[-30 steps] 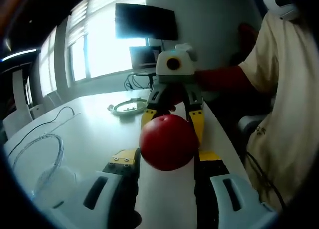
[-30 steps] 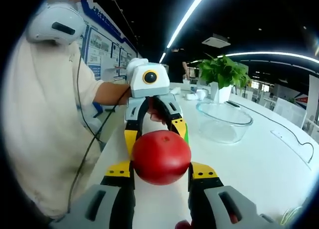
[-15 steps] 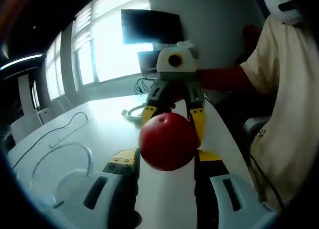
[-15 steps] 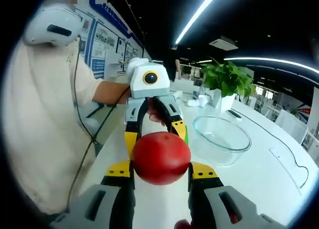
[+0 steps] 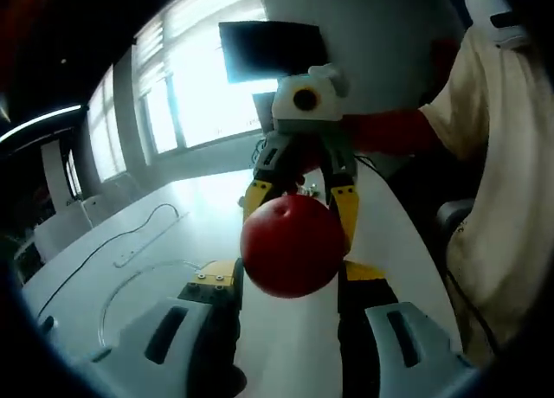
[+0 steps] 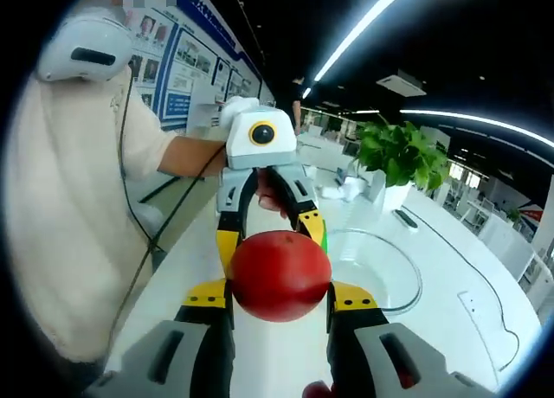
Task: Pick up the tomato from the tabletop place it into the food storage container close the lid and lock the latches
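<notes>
Two claws met on one tomato (image 5: 290, 245), a smooth, round, glossy red fruit held in the air above a white table (image 5: 173, 234). In the left gripper view, your left claw (image 5: 290, 281) rose from the bottom with grey plastic bodies and yellow-and-black tips, its jaws closed against the tomato's two sides. Facing it from beyond, the right claw (image 5: 299, 195) pressed its yellow tips on the far side of the same fruit, with your red-sleeved arm (image 5: 385, 134) reaching in behind it.

In the right gripper view, the same meeting appeared mirrored: your right claw (image 6: 281, 298) gripped the tomato (image 6: 280, 274) between its jaws, and the left claw (image 6: 270, 216) came toward it from the far side, tips touching the fruit. Both claws were narrowed just to the tomato's width.

A clear, round glass bowl (image 6: 381, 268) sat on the table (image 6: 450, 277) below and beyond the tomato, well apart from it. A leafy green plant (image 6: 394, 151) in a white pot stood farther back. A thin cable (image 5: 138, 234) lay curled on the table in the left gripper view.
</notes>
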`<state>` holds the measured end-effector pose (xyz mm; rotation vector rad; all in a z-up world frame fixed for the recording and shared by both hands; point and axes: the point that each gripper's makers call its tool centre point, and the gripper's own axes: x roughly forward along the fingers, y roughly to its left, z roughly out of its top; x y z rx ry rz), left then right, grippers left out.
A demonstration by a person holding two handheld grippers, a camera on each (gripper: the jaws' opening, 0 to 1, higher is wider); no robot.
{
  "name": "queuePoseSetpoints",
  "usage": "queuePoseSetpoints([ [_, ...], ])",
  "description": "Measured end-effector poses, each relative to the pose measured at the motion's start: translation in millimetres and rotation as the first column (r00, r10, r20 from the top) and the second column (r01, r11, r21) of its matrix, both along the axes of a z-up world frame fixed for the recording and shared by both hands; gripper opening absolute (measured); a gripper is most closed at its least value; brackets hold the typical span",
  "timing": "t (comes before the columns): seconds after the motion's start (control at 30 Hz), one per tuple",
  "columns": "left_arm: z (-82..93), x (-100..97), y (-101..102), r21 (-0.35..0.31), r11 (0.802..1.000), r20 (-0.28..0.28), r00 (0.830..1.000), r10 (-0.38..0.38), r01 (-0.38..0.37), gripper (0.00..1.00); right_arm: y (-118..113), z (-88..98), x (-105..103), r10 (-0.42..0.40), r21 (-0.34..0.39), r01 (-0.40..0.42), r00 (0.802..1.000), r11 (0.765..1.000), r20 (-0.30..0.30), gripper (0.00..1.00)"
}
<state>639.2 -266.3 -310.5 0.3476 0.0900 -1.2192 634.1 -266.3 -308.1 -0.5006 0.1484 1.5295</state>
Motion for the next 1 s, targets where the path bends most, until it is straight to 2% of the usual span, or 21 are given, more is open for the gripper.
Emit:
queuePoseSetpoints([
  [0.3,12.6,18.7,15.6,0.014,1.0,0.019,1.0,0.011,-0.012,0.35,16.1,13.4,17.8,0.031,-0.006,-0.031,0.999,1.0,0.016,0.37],
  [0.5,12.2,40.7,28.1,0.026,0.999,0.015,0.999,0.041,-0.041,0.35,30.8,16.7,38.4,0.041,-0.023,-0.04,0.999,0.999,0.022,0.37],
  [0.83,6.7,62.0,41.3,0.036,0.997,0.001,0.997,0.075,-0.075,0.35,47.2,13.5,58.9,0.057,-0.045,-0.056,0.998,0.997,0.017,0.37],
  [1.0,11.4,73.4,47.3,0.036,0.996,0.001,0.996,0.086,-0.086,0.35,52.1,17.6,68.8,0.058,-0.041,-0.057,0.998,0.998,0.015,0.37],
])
